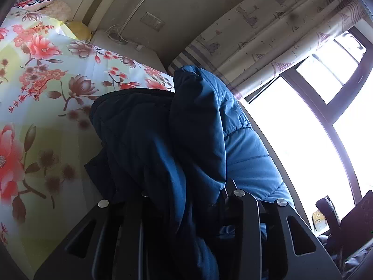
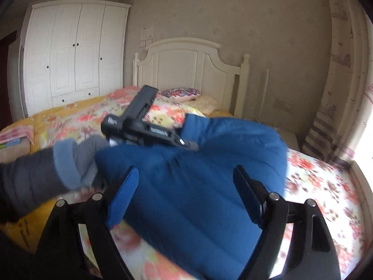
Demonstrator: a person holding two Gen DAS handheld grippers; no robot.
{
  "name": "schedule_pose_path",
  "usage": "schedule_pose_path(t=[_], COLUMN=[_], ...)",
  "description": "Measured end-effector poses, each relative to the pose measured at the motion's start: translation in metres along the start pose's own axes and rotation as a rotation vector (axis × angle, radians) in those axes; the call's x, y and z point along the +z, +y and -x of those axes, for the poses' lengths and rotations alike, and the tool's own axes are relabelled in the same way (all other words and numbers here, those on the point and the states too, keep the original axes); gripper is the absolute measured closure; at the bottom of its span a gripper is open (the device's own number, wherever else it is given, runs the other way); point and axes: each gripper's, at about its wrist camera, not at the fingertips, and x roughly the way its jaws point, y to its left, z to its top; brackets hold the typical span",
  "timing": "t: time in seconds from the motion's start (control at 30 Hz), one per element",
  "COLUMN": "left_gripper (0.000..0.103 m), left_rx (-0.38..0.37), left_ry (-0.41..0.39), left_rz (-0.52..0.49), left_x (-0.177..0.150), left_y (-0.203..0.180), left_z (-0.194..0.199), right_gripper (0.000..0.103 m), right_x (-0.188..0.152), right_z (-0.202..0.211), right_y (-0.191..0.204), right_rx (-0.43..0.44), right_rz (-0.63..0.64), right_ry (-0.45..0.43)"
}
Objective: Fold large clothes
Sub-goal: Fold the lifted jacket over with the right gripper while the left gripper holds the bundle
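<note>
A blue padded jacket (image 2: pixel 198 163) lies bunched on the flowered bedspread (image 2: pixel 326 186). In the left wrist view my left gripper (image 1: pixel 186 200) is shut on a thick fold of the jacket (image 1: pixel 186 128), which hangs up over the fingers and hides the tips. In the right wrist view my right gripper (image 2: pixel 186 186) is open, its fingers (image 2: pixel 123 193) spread wide over the jacket, holding nothing. The left gripper (image 2: pixel 186 143) also shows there at the jacket's far edge, held by a gloved hand.
A white headboard (image 2: pixel 186 63) and pillows (image 2: pixel 181 93) stand at the bed's far end. A white wardrobe (image 2: pixel 70 53) is at the left. A curtain (image 1: pixel 268 42) and bright window (image 1: pixel 303 128) run along the right side. A bedside cabinet (image 1: pixel 130 49) is by the wall.
</note>
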Motion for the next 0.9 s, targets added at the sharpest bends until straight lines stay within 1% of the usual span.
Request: schedule_pose_path(t=[0.03, 0.07, 0.1, 0.13, 0.17, 0.2, 0.23, 0.27, 0.33, 0.37, 0.4, 0.43, 0.47, 0.5, 0.53, 0.57, 0.6, 0.63, 0.67, 0.7, 0.73, 0.77, 0.8, 0.83, 0.87, 0.9], left_gripper=[0.063, 0.062, 0.058, 0.053, 0.052, 0.052, 0.052, 0.052, 0.052, 0.052, 0.051, 0.047, 0.041, 0.028, 0.026, 0.026, 0.026, 0.026, 0.027, 0.021, 0.02, 0.02, 0.021, 0.021, 0.021, 0.021], left_rx=[0.008, 0.023, 0.06, 0.113, 0.139, 0.182, 0.212, 0.236, 0.288, 0.296, 0.287, 0.263, 0.258, 0.269, 0.3, 0.335, 0.379, 0.426, 0.46, 0.473, 0.395, 0.357, 0.348, 0.356, 0.371, 0.379], left_ry=[0.004, 0.009, 0.016, 0.024, 0.027, 0.016, -0.009, -0.036, -0.128, -0.169, -0.227, -0.267, -0.272, -0.26, -0.231, -0.195, -0.131, -0.076, -0.046, 0.009, -0.003, -0.01, -0.017, -0.021, -0.024, -0.028], left_rz=[0.008, 0.014, 0.019, 0.032, 0.046, 0.065, 0.058, 0.033, -0.074, -0.113, -0.164, -0.223, -0.251, -0.282, -0.297, -0.298, -0.276, -0.238, -0.214, -0.158, -0.082, -0.035, 0.007, 0.005, -0.01, -0.015], left_x=[0.001, 0.002, 0.006, 0.01, 0.014, 0.019, 0.025, 0.029, 0.04, 0.043, 0.047, 0.05, 0.052, 0.056, 0.058, 0.06, 0.062, 0.062, 0.059, 0.054, 0.051, 0.052, 0.054, 0.053, 0.05, 0.049], left_y=[0.0, -0.001, -0.003, -0.006, -0.006, -0.009, -0.016, -0.025, -0.058, -0.074, -0.095, -0.116, -0.125, -0.136, -0.139, -0.137, -0.123, -0.101, -0.084, -0.052, -0.026, -0.016, -0.009, -0.007, -0.008, -0.009], left_z=[0.001, 0.004, 0.01, 0.02, 0.024, 0.036, 0.046, 0.052, 0.066, 0.071, 0.077, 0.078, 0.075, 0.063, 0.047, 0.031, 0.007, -0.015, -0.026, -0.047, -0.051, -0.048, -0.042, -0.038, -0.037, -0.037], right_gripper=[0.021, 0.021, 0.019, 0.019, 0.019, 0.019, 0.019, 0.019, 0.019, 0.019, 0.019, 0.019, 0.019, 0.019, 0.019, 0.019, 0.019, 0.019, 0.019, 0.019, 0.019, 0.019, 0.019, 0.019, 0.02, 0.021], right_x=[-0.001, -0.006, -0.014, -0.027, -0.035, -0.041, -0.04, -0.039, -0.039, -0.039, -0.039, -0.038, -0.038, -0.039, -0.04, -0.041, -0.042, -0.041, -0.04, -0.04, -0.041, -0.042, -0.043, -0.041, -0.037, -0.028], right_z=[-0.018, -0.043, -0.059, -0.074, -0.082, -0.087, -0.089, -0.091, -0.094, -0.096, -0.097, -0.096, -0.095, -0.094, -0.089, -0.088, -0.087, -0.086, -0.084, -0.084, -0.082, -0.08, -0.078, -0.076, -0.071, -0.061], right_y=[0.007, 0.021, 0.033, 0.052, 0.066, 0.074, 0.075, 0.073, 0.071, 0.07, 0.07, 0.069, 0.074, 0.074, 0.072, 0.07, 0.068, 0.078, 0.082, 0.083, 0.084, 0.085, 0.087, 0.086, 0.082, 0.072], right_rx=[0.008, 0.002, -0.018, -0.08, -0.122, -0.152, -0.16, -0.162, -0.156, -0.154, -0.155, -0.155, -0.155, -0.152, -0.152, -0.15, -0.147, -0.147, -0.146, -0.143, -0.132, -0.124, -0.117, -0.1, -0.06, 0.036], right_rz=[0.021, 0.075, 0.132, 0.241, 0.308, 0.354, 0.35, 0.338, 0.343, 0.353, 0.365, 0.369, 0.368, 0.364, 0.361, 0.359, 0.355, 0.354, 0.351, 0.35, 0.354, 0.366, 0.381, 0.38, 0.368, 0.335], right_ry=[0.035, 0.108, 0.146, 0.166, 0.173, 0.182, 0.193, 0.203, 0.212, 0.216, 0.221, 0.225, 0.225, 0.221, 0.215, 0.21, 0.205, 0.203, 0.2, 0.196, 0.186, 0.18, 0.178, 0.182, 0.198, 0.222])
